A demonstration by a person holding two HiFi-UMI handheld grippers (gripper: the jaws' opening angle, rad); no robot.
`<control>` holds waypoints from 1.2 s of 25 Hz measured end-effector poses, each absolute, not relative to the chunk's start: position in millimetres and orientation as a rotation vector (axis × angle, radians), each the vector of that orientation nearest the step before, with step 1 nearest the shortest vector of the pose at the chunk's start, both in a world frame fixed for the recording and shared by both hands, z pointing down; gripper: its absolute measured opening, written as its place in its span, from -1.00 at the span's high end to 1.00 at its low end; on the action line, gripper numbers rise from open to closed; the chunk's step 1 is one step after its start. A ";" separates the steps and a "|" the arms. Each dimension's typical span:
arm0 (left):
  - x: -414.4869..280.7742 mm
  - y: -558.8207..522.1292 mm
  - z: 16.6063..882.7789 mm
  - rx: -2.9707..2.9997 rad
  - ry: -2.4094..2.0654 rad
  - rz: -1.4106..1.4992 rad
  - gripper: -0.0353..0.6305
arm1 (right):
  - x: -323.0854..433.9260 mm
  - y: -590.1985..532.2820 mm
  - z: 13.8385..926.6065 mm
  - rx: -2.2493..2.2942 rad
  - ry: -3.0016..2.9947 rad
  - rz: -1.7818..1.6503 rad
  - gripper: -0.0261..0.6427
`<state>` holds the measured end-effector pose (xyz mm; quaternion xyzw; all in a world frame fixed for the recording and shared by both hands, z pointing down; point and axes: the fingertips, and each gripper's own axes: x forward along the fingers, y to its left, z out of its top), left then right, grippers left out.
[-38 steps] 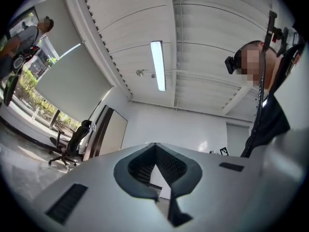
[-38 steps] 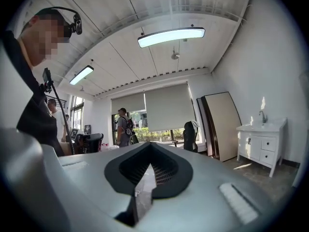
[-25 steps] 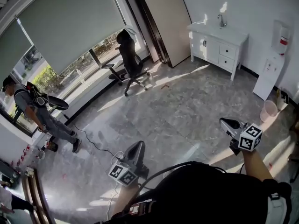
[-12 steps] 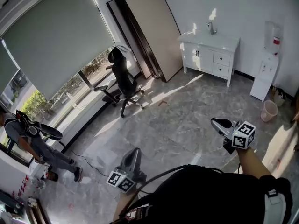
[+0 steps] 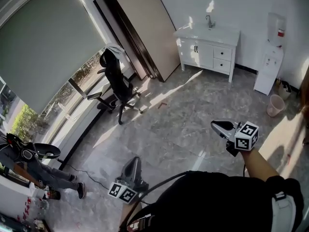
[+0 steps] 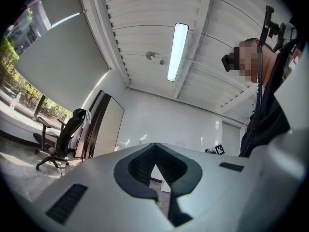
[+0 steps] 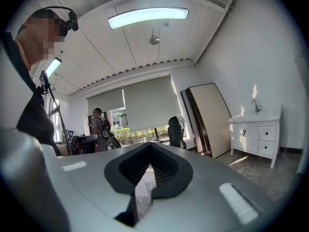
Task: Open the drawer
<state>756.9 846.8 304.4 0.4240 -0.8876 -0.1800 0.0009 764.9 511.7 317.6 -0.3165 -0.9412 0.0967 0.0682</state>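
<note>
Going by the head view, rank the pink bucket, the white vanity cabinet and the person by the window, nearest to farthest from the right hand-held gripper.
1. Pink bucket, on the floor, right of the right hand-held gripper.
2. White vanity cabinet, against the far wall.
3. Person, far left by the window.

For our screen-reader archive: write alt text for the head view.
A person holds the left gripper and the right gripper, both shut and empty, above a grey floor, across the room from a white drawer cabinet. A black office chair stands by the window.
</note>
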 end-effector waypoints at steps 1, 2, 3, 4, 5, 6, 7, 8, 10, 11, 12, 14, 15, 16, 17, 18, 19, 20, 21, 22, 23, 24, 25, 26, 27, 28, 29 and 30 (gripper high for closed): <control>748.0 844.9 306.2 1.323 -2.784 -0.566 0.90 | 755.0 508.8 318.5 -0.953 -2.834 0.299 0.93; 739.1 842.1 307.7 1.314 -2.782 -0.565 0.90 | 745.0 505.7 319.4 -0.958 -2.832 0.307 0.93; 730.2 837.6 308.8 1.306 -2.782 -0.564 0.90 | 734.8 501.9 320.3 -0.968 -2.829 0.313 0.93; 720.7 831.0 309.3 1.301 -2.783 -0.561 0.90 | 723.9 496.7 321.0 -0.980 -2.828 0.315 0.93; 710.5 822.6 309.0 1.298 -2.787 -0.556 0.90 | 712.1 489.8 321.5 -0.994 -2.827 0.315 0.93; 698.9 812.9 307.8 1.296 -2.794 -0.548 0.90 | 699.0 481.6 321.6 -1.010 -2.827 0.313 0.93; 685.9 802.7 305.6 1.293 -2.804 -0.539 0.90 | 684.7 472.2 321.4 -1.025 -2.827 0.310 0.93; 672.1 792.4 302.8 1.287 -2.817 -0.532 0.90 | 669.2 461.7 321.0 -1.037 -2.826 0.306 0.93; 645.0 771.1 297.1 1.264 -2.844 -0.532 0.90 | 636.2 437.3 320.4 -1.048 -2.820 0.299 0.93; 633.2 759.3 294.4 1.254 -2.855 -0.533 0.90 | 619.8 423.8 318.8 -1.051 -2.817 0.300 0.93; 622.4 746.1 291.4 1.249 -2.864 -0.528 0.90 | 604.0 410.0 315.0 -1.059 -2.817 0.302 0.93; 600.3 717.3 284.2 1.246 -2.879 -0.510 0.90 | 575.3 383.5 302.5 -1.093 -2.824 0.295 0.93; 588.4 703.0 280.5 1.240 -2.888 -0.513 0.90 | 562.3 371.2 296.8 -1.113 -2.825 0.284 0.93; 576.4 688.8 277.2 1.234 -2.894 -0.529 0.90 | 550.1 359.4 293.0 -1.132 -2.823 0.271 0.93; 565.1 674.5 274.6 1.232 -2.899 -0.549 0.90 | 538.7 348.3 291.1 -1.147 -2.818 0.259 0.93; 554.8 660.5 272.7 1.235 -2.902 -0.561 0.90 | 528.3 338.0 290.9 -1.160 -2.811 0.251 0.93; 545.5 647.6 271.8 1.242 -2.903 -0.562 0.90 | 519.0 328.9 292.2 -1.169 -2.804 0.246 0.93; 536.9 636.7 272.2 1.247 -2.902 -0.555 0.90 | 510.5 320.7 294.5 -1.173 -2.798 0.243 0.93; 528.2 628.1 273.6 1.248 -2.899 -0.547 0.90 | 502.2 312.8 297.1 -1.171 -2.795 0.243 0.93; 518.8 621.2 275.2 1.246 -2.892 -0.541 0.90 | 493.7 304.6 299.2 -1.160 -2.794 0.249 0.93; 509.1 615.0 276.3 1.241 -2.883 -0.539 0.90 | 485.4 295.7 300.7 -1.146 -2.793 0.261 0.93; 499.5 608.7 276.5 1.236 -2.874 -0.539 0.90 | 478.0 286.0 301.5 -1.131 -2.793 0.275 0.93; 490.4 602.1 276.3 1.232 -2.866 -0.539 0.90 | 472.1 276.0 302.2 -1.118 -2.793 0.285 0.93; 481.4 595.8 276.5 1.229 -2.860 -0.538 0.90 | 467.0 266.4 303.4 -1.103 -2.794 0.290 0.93; 472.0 590.5 277.5 1.231 -2.854 -0.538 0.90 | 461.9 257.8 305.6 -1.085 -2.798 0.295 0.93; 462.0 586.5 279.1 1.239 -2.846 -0.540 0.90 | 456.2 251.0 308.5 -1.062 -2.802 0.304 0.93; 451.4 583.9 281.1 1.252 -2.837 -0.545 0.90 | 449.6 246.5 311.5 -1.037 -2.807 0.315 0.93; 440.4 582.3 283.2 1.272 -2.824 -0.550 0.90 | 442.4 244.5 314.1 -1.010 -2.811 0.325 0.93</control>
